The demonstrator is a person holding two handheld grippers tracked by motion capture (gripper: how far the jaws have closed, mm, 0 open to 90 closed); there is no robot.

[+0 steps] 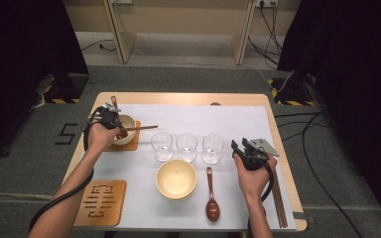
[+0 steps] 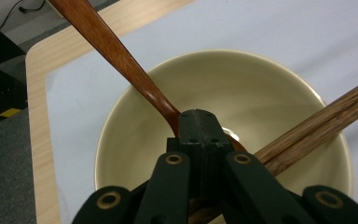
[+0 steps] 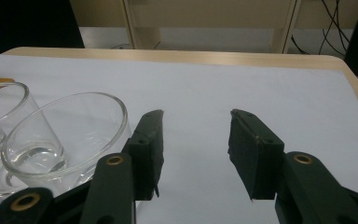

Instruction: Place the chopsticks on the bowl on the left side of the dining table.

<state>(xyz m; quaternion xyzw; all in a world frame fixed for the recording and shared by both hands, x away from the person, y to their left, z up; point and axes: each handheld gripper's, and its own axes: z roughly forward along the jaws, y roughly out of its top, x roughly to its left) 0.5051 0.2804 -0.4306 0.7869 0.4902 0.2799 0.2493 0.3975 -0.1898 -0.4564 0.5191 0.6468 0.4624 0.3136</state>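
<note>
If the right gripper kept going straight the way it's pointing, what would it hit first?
Probably nothing soon: the right gripper has open jaws aimed across bare white mat toward the table's far edge. The nearest glass sits just off its left jaw, likely outside the line.

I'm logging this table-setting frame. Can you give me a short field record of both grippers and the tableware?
left gripper: shut on spoon over small bowl
chopsticks: lying across small bowl's rim
right gripper: open, nothing between the jaws, beside the nearest glass
glasses: three in a row, mid-table
big bowl: near edge, second spoon to its right
mats: one under small bowl, one bare
</note>
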